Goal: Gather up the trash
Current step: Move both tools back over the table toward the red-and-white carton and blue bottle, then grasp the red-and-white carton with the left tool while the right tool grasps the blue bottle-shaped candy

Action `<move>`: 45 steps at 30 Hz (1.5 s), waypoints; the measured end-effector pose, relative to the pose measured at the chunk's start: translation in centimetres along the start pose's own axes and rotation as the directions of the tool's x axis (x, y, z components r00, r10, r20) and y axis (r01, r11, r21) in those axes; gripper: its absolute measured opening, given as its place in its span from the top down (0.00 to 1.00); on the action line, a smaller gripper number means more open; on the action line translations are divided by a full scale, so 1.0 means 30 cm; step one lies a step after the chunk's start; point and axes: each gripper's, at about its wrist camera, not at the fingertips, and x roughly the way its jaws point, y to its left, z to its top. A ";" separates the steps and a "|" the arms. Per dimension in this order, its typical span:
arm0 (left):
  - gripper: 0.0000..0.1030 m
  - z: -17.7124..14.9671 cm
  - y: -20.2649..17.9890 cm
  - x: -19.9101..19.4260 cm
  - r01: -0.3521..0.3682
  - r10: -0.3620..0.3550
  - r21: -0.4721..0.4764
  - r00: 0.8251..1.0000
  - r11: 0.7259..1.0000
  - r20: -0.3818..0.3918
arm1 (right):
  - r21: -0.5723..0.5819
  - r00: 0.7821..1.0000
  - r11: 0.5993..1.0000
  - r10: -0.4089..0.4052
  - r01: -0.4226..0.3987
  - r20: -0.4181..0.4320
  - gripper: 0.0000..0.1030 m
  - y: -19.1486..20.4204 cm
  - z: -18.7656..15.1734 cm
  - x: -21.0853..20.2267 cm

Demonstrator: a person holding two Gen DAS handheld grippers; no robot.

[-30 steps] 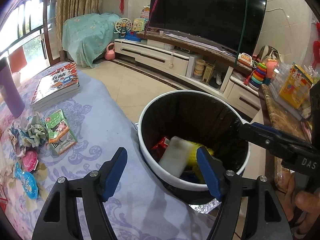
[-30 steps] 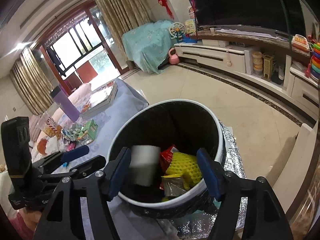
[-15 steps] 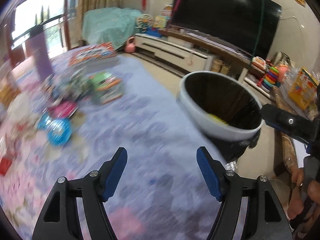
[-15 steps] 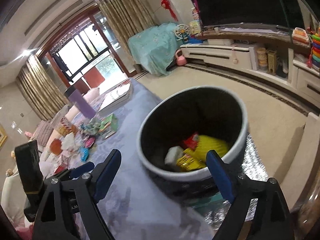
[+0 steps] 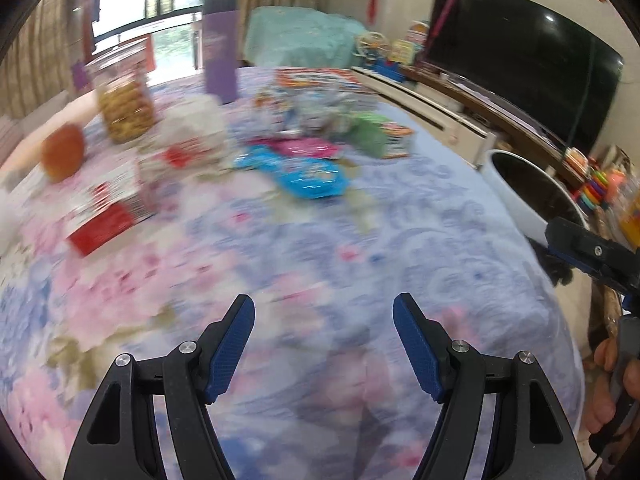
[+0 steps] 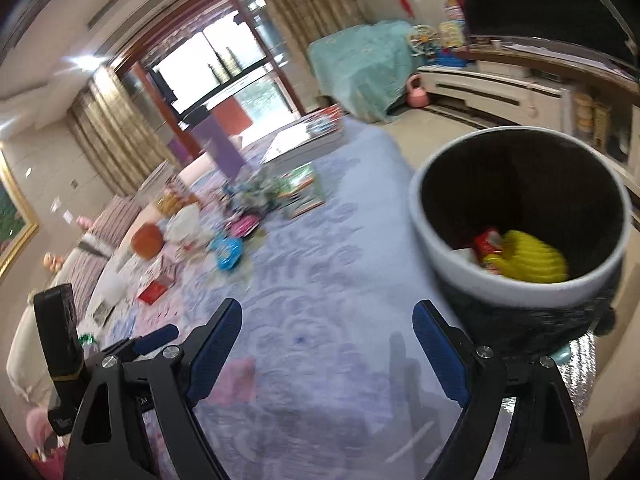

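Observation:
A white trash bin (image 6: 424, 216) with a black liner stands off the table's right edge, holding a yellow foam net (image 6: 532, 258), a red wrapper (image 6: 486, 240) and a white piece (image 6: 464, 254). My right gripper (image 6: 328, 312) is open and empty over the floral tablecloth (image 6: 320, 280), left of the bin. My left gripper (image 5: 323, 308) is also open and empty over the cloth, far short of the litter. A blue wrapper (image 5: 308, 174), a pink wrapper (image 5: 304, 146) and a green packet (image 5: 376, 136) lie blurred mid-table. The bin (image 5: 516, 196) shows at the right.
A red and white box (image 5: 104, 208), an orange (image 5: 64, 152), a snack jar (image 5: 124, 108), a purple bottle (image 5: 220, 48) and books (image 6: 308, 136) sit on the table. A finger (image 5: 576, 246) of my right gripper and a hand (image 5: 616, 392) show at the right edge.
Both grippers swung left from above the bin to over the table. The white piece by the right jaws dropped into the bin, and those jaws stand wider. The left jaws are unchanged.

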 end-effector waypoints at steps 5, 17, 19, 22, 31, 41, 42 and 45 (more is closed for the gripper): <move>0.31 -0.016 0.106 -0.028 -0.053 0.053 -0.047 0.999 0.997 -0.005 | -0.066 0.999 0.997 0.035 -0.037 -0.039 0.14 0.096 -0.019 0.062; 0.30 -0.028 0.320 -0.048 -0.156 0.154 -0.054 0.987 0.986 -0.039 | -0.158 0.991 0.983 0.073 -0.091 -0.112 0.14 0.243 -0.024 0.199; 0.30 -0.021 0.363 -0.041 -0.171 0.168 -0.064 0.985 0.983 -0.048 | -0.176 0.990 0.980 0.076 -0.097 -0.122 0.14 0.263 -0.021 0.221; 0.27 -0.005 0.420 -0.033 -0.171 0.166 -0.082 0.984 0.982 -0.061 | -0.204 0.988 0.973 0.078 -0.105 -0.134 0.14 0.290 -0.019 0.254; 0.22 0.090 0.564 0.060 -0.149 0.145 -0.040 0.986 0.988 -0.087 | -0.278 0.984 0.956 0.049 -0.096 -0.172 0.14 0.346 0.023 0.366; 0.20 0.209 0.603 0.213 -0.066 0.083 0.172 0.992 0.983 -0.097 | -0.364 0.977 0.928 -0.003 -0.077 -0.214 0.15 0.382 0.079 0.496; 0.20 0.215 0.601 0.221 -0.071 0.089 0.190 0.992 0.979 -0.086 | -0.375 0.976 0.924 -0.009 -0.075 -0.217 0.15 0.388 0.082 0.508; 0.20 0.235 0.591 0.259 -0.052 0.070 0.214 0.994 0.975 -0.080 | -0.403 0.972 0.912 -0.025 -0.074 -0.235 0.19 0.412 0.088 0.545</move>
